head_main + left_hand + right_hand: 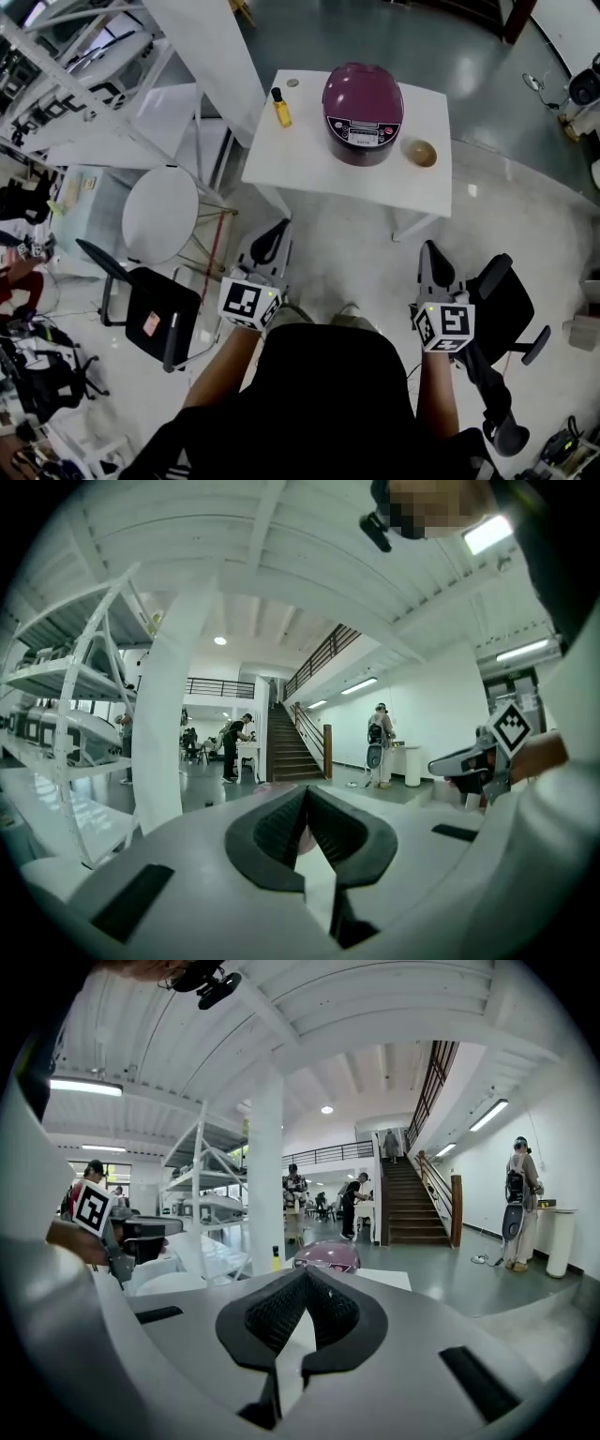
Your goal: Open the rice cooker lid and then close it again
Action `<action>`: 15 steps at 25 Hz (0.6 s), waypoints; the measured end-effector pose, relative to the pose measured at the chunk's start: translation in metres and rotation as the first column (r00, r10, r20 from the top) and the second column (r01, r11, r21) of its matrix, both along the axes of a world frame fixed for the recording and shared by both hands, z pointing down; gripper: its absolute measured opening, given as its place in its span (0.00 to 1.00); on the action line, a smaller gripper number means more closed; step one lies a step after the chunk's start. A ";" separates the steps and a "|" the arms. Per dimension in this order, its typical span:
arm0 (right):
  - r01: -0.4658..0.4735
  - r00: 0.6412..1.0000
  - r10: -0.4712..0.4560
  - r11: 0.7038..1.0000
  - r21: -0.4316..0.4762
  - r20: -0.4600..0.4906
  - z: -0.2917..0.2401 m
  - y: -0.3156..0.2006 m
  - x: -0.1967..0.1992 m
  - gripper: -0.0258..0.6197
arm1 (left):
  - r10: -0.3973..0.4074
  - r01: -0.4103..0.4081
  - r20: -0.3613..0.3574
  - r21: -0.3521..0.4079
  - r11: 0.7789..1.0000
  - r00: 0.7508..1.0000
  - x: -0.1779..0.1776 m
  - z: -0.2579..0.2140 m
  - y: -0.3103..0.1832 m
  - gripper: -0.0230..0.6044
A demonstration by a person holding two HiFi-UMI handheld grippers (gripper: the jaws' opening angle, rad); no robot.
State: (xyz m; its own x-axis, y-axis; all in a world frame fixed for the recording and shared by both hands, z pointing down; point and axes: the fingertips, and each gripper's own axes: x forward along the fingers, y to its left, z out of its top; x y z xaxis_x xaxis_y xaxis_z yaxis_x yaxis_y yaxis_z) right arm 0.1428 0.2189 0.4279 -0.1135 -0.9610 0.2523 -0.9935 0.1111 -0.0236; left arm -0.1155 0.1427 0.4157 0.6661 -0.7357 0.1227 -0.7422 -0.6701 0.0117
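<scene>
A purple rice cooker [363, 112] stands with its lid down on a white table [281, 161] ahead of me. In the right gripper view the rice cooker [326, 1255] shows just over the jaws, still far off. My left gripper [278, 230] and right gripper [429, 249] are held side by side short of the table's near edge, both pointing at it. Each is shut with nothing between its fingers. The left gripper [307, 794] faces the hall; my right gripper [480, 760] shows at its side.
A yellow bottle [281, 107] and a small bowl [422, 152] flank the cooker on the table. A round white stool [159, 214] and a black chair [150, 314] are at my left, another black chair [502, 300] at my right. White shelving [56, 66] stands far left.
</scene>
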 end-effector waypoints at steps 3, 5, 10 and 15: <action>0.011 1.000 -0.011 1.000 0.009 -0.006 0.000 0.005 0.006 0.04 | -0.021 0.020 -0.031 -0.008 1.000 0.999 0.006 -0.001 0.003 0.04; 0.011 1.000 -0.011 1.000 0.015 -0.010 0.001 0.007 0.012 0.04 | -0.024 0.024 -0.042 -0.010 1.000 0.999 0.012 0.002 0.007 0.04; 0.002 1.000 -0.002 1.000 0.025 -0.008 0.001 0.014 0.022 0.04 | -0.023 0.020 -0.066 -0.046 0.999 0.998 0.021 0.011 0.017 0.04; -0.003 1.000 0.003 1.000 0.024 -0.003 -0.001 0.023 0.030 0.04 | -0.052 0.046 -0.085 -0.071 0.996 0.995 0.018 0.014 0.019 0.04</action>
